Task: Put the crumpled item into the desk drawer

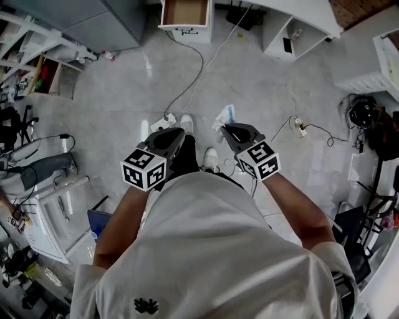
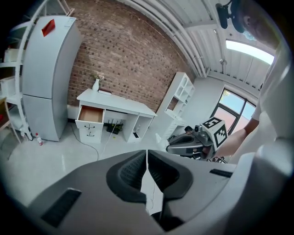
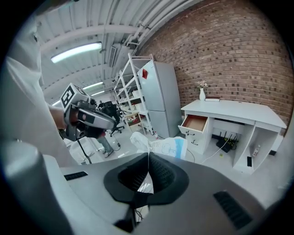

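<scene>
Glossy grey floor (image 1: 124, 93) under a white desk (image 1: 293, 15) at 1 o'clock, open drawer (image 1: 186, 12) at 12, cable (image 1: 202, 65) trailing to a central power strip (image 1: 163, 122), another strip (image 1: 300, 128) at 3.

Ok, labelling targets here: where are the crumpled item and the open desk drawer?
crumpled item (image 3: 161, 146): right gripper view, its white-and-blue middle.
desk drawer (image 3: 196, 122): right gripper view, its bare wooden inside.

Found left gripper (image 2: 147, 156) fingers (image 2: 131, 172) pressed together, nothing between. Noted beyond them a white bench (image 2: 124, 103) against brick wall (image 2: 124, 55), its left drawer (image 2: 90, 114) pulled open, grey fridge (image 2: 46, 78) standing left. Sighted right gripper (image 2: 171, 147) at right.
</scene>
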The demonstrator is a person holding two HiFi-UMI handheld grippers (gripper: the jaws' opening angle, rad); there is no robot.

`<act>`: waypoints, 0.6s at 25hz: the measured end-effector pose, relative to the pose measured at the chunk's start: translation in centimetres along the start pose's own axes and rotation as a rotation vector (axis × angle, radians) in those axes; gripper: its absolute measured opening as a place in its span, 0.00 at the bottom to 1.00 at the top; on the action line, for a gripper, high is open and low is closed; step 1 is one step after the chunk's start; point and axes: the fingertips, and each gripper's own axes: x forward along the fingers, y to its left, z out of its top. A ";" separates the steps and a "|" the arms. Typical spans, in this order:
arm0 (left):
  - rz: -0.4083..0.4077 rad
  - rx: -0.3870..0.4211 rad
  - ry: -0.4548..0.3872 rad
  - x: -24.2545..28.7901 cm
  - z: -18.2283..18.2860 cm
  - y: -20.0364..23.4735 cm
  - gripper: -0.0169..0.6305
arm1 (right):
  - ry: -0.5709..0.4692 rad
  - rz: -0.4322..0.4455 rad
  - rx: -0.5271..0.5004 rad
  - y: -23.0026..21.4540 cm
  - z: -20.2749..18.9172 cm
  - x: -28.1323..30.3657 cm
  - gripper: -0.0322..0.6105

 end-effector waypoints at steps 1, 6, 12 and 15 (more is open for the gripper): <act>-0.012 -0.004 -0.006 0.5 0.7 0.8 0.07 | 0.008 -0.005 0.000 -0.6 0.5 0.6 0.09; -0.049 -0.010 -0.019 2.7 5.0 6.8 0.07 | 0.052 -0.047 -0.013 -4.1 4.7 4.6 0.09; -0.074 -0.024 -0.053 3.3 11.3 15.6 0.07 | 0.091 -0.068 -0.060 -8.1 11.8 11.8 0.09; -0.087 -0.023 -0.058 3.8 13.5 19.4 0.07 | 0.101 -0.074 -0.078 -10.6 14.4 15.4 0.09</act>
